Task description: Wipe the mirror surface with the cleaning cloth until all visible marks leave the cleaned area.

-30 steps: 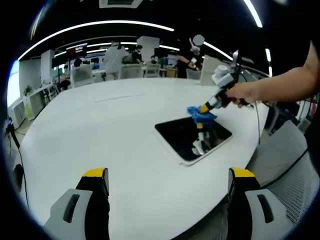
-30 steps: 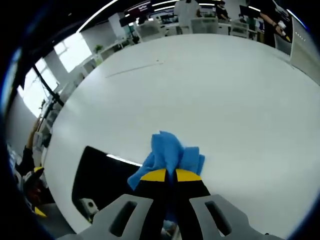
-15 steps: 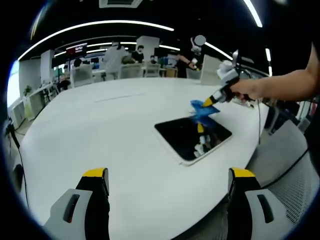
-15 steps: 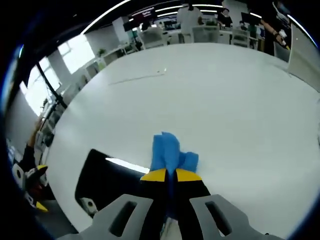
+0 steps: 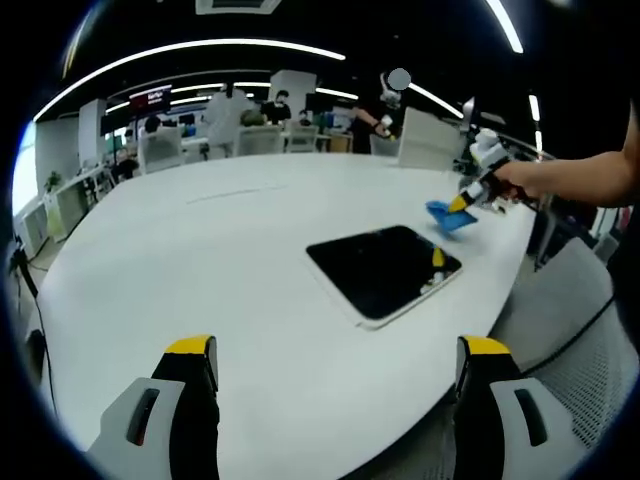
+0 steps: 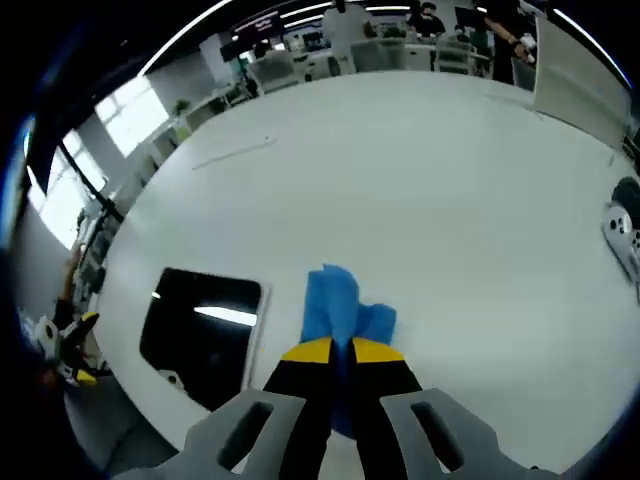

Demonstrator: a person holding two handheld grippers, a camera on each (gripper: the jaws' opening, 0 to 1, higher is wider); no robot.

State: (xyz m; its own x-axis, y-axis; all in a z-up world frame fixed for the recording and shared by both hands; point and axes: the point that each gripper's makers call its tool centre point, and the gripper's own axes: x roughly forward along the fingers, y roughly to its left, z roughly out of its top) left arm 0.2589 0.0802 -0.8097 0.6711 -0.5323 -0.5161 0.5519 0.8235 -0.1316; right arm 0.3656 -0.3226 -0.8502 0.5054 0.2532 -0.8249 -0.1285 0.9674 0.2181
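A flat rectangular mirror (image 5: 382, 270) with a white rim lies on the white round table (image 5: 200, 260); its dark face reflects a ceiling light. In the right gripper view the mirror (image 6: 200, 328) sits at lower left. My right gripper (image 6: 341, 352) is shut on a blue cleaning cloth (image 6: 341, 306), held just above the table to the right of the mirror. In the left gripper view that gripper (image 5: 461, 204) and the cloth (image 5: 450, 217) hover beyond the mirror's far right corner, held by a person's hand (image 5: 545, 180). My left gripper (image 5: 337, 352) stands open near the table's front edge, holding nothing.
A white game controller (image 6: 622, 235) lies at the table's right edge in the right gripper view. Office desks, chairs and people (image 5: 240, 110) stand in the background. A mesh chair (image 5: 590, 350) sits beside the table at right.
The right gripper has lifted the cloth off the mirror and carried it away to the right, past the mirror's edge. The left gripper has stayed still.
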